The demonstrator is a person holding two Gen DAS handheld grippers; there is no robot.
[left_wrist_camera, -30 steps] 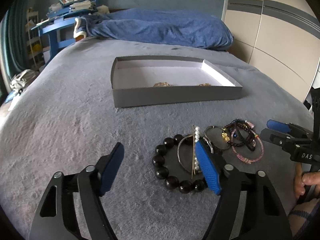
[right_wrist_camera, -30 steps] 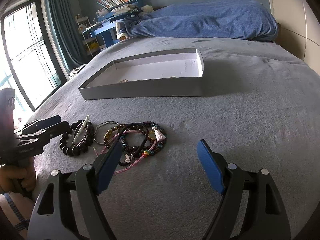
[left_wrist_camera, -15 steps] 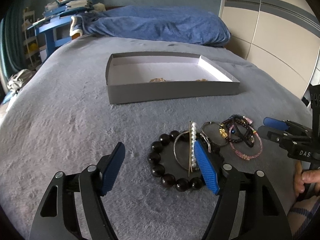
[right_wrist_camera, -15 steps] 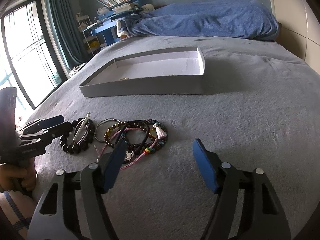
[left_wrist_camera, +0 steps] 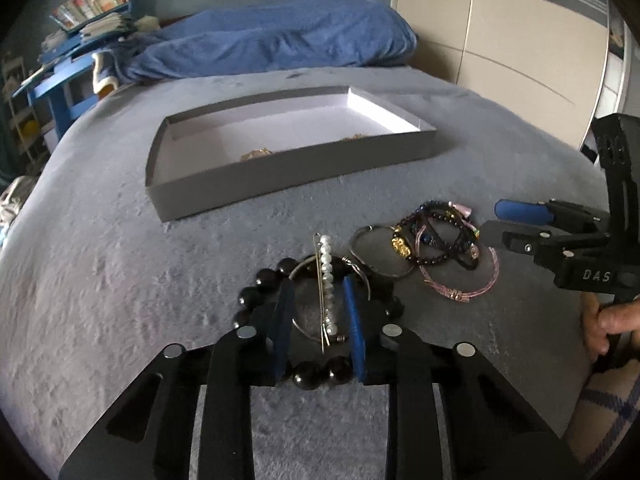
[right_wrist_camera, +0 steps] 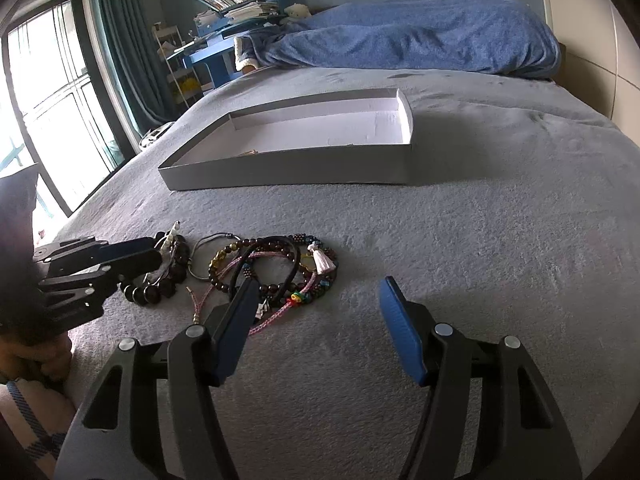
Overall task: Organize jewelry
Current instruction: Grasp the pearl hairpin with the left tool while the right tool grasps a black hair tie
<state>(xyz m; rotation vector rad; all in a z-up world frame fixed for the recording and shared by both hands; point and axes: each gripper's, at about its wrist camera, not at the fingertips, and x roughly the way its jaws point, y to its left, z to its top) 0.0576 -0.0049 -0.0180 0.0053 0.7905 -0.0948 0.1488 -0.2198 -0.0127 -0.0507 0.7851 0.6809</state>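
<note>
Pearl pin (left_wrist_camera: pixel 326 276) lies across a black bead bracelet (left_wrist_camera: pixel 256 292) on the grey bedspread (left_wrist_camera: pixel 100 280), short of the grey tray (left_wrist_camera: pixel 280 176). Left gripper (left_wrist_camera: pixel 318 320) is closing around it, pads not yet touching. Right gripper (right_wrist_camera: pixel 320 320) hovers half-open, empty, beside the tangled bracelets (right_wrist_camera: pixel 276 268).

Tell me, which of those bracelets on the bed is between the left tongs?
The black-bead bracelet with the pearl pin across it; the closing left tongs straddle it. The pink cord bracelet and other bracelets lie aside.
</note>
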